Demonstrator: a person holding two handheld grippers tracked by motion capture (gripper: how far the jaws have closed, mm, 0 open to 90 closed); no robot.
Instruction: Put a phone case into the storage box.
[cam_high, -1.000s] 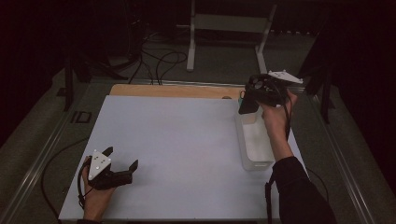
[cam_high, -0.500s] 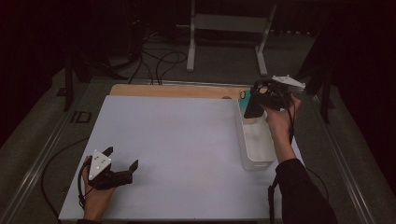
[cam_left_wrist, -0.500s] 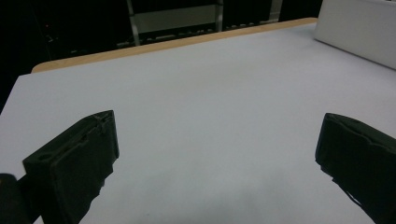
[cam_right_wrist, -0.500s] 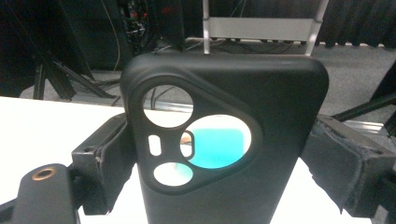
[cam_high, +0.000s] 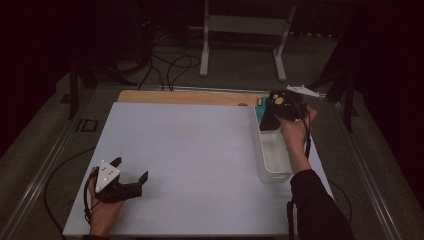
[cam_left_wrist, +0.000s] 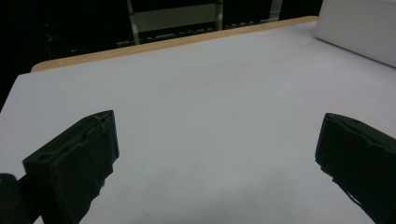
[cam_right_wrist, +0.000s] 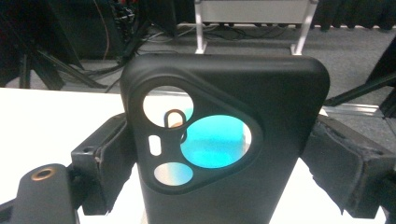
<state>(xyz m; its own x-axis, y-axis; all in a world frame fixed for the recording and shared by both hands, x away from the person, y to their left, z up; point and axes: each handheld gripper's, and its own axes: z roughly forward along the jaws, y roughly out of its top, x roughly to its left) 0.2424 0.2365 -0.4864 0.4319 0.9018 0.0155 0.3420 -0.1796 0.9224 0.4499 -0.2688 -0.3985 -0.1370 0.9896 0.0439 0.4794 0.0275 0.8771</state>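
Observation:
My right gripper (cam_high: 280, 107) is shut on a black phone case (cam_high: 268, 120) and holds it upright over the far end of a clear plastic bin (cam_high: 274, 172). In the right gripper view the case (cam_right_wrist: 261, 93) stands between the two jaws of my right gripper (cam_right_wrist: 224, 158), its camera cutouts facing me. A teal thing (cam_high: 260, 106) lies just left of the case, and it shows through the cutouts (cam_right_wrist: 212, 142). My left gripper (cam_high: 131, 169) rests open on the white table top (cam_high: 190, 150) at the front left. Nothing lies between the jaws of the left gripper (cam_left_wrist: 219, 154).
The bin stands along the table's right edge. A wooden strip (cam_high: 185, 97) runs along the far edge. Behind the table are a metal stand (cam_high: 240, 30) and cables (cam_high: 170, 65) on the floor. A dark sleeve (cam_high: 315, 205) crosses the front right corner.
The right gripper has shifted slightly with the case over the bin's far end, and the teal thing has come into sight beside it. The left gripper has stayed put.

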